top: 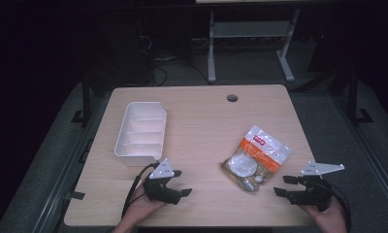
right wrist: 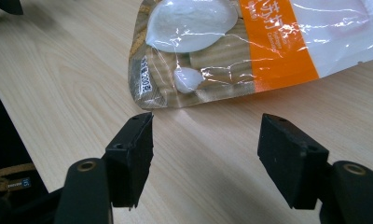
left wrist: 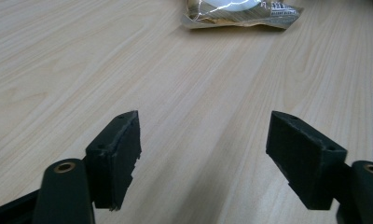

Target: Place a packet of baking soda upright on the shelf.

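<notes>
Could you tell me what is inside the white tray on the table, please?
The tray has several compartments split by dividers, and the parts facing the high view look empty. Its near wall hides the bottom of the closest compartment, so that part cannot be checked.

Table point(top: 202, 116): pale wood laminate with fine lengthwise grain, one small dark round hole point(top: 232, 98) near the far edge. Snack bag point(top: 255, 158), toward the near right corner: glossy, with a white upper part, an orange band bearing pale lettering, a tan-brown striped lower part printed with white bowl shapes, and a small red-and-white label at its top; divided tray point(top: 139, 133) toward the left edge: plain white throughout. Left gripper point(top: 178, 182) and right gripper point(top: 285, 185): matte black jaws, brass-coloured rivets visible in the gripper views, each topped by a light grey plate.
</notes>
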Action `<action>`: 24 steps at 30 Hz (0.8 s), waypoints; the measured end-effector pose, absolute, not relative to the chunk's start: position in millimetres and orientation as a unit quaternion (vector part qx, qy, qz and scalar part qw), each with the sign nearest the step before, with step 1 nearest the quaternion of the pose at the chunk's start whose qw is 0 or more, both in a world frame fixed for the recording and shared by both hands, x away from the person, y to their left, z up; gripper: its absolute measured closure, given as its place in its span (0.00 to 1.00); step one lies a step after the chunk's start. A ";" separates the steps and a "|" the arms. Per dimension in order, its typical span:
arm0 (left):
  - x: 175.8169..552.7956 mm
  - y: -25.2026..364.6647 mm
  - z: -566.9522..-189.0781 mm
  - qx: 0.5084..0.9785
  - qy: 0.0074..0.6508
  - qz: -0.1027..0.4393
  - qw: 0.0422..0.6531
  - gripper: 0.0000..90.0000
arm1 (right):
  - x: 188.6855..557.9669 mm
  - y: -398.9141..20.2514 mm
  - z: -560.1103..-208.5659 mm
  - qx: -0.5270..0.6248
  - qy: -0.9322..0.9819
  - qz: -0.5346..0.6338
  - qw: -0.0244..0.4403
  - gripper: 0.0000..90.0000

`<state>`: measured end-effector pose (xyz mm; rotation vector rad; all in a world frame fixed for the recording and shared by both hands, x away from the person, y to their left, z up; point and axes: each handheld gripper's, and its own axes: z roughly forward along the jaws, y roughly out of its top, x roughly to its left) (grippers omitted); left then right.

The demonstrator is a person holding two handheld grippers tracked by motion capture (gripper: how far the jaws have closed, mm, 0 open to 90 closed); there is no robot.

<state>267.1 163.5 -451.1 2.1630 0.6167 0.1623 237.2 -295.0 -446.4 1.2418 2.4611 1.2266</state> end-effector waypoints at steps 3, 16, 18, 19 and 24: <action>266.8 162.7 -450.4 0.867 0.247 0.067 0.427 0.31 | 236.6 -295.9 -445.9 0.412 0.813 0.406 0.066 0.38; 273.5 137.1 -440.1 0.874 0.242 0.050 0.419 0.49 | 236.4 -305.7 -444.2 0.440 0.791 0.419 0.075 0.34; 276.7 130.5 -437.9 0.875 0.239 0.046 0.419 0.52 | 237.6 -307.5 -444.6 0.443 0.788 0.420 0.075 0.34; 278.5 126.7 -436.6 0.875 0.238 0.046 0.419 0.55 | 238.3 -309.1 -444.8 0.449 0.785 0.420 0.073 0.33; 289.9 100.8 -430.8 0.882 0.221 0.039 0.415 0.63 | 239.7 -313.1 -444.9 0.459 0.778 0.423 0.075 0.32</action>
